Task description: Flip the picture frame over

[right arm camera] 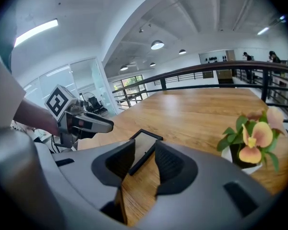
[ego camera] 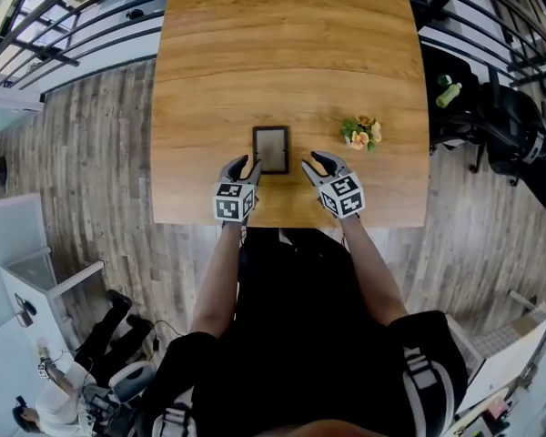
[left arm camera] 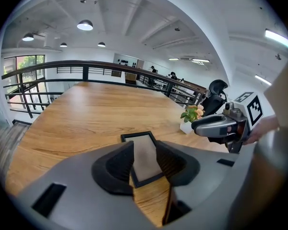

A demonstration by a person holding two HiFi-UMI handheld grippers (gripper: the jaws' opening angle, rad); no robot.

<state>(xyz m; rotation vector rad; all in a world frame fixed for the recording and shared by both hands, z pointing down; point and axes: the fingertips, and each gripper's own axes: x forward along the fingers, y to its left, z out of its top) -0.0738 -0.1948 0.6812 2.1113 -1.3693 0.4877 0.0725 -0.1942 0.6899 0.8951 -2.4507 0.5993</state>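
A small dark picture frame (ego camera: pixel 270 149) lies flat on the wooden table (ego camera: pixel 282 53), near its front edge. My left gripper (ego camera: pixel 247 166) hovers just left of the frame's near corner, jaws open and empty. Just right of the frame, my right gripper (ego camera: pixel 315 161) is open too. In the left gripper view the frame (left arm camera: pixel 138 139) shows through the gap of the left gripper (left arm camera: pixel 145 163), a little ahead of the pads. In the right gripper view the frame (right arm camera: pixel 146 137) lies ahead of the right gripper (right arm camera: pixel 145 159), seen edge-on from its right side.
A small white pot of orange flowers (ego camera: pixel 361 133) stands on the table right of the frame, close to the right gripper. A black railing (left arm camera: pixel 86 71) runs beyond the table's far side. Chairs and bags (ego camera: pixel 500 126) stand off the table's right edge.
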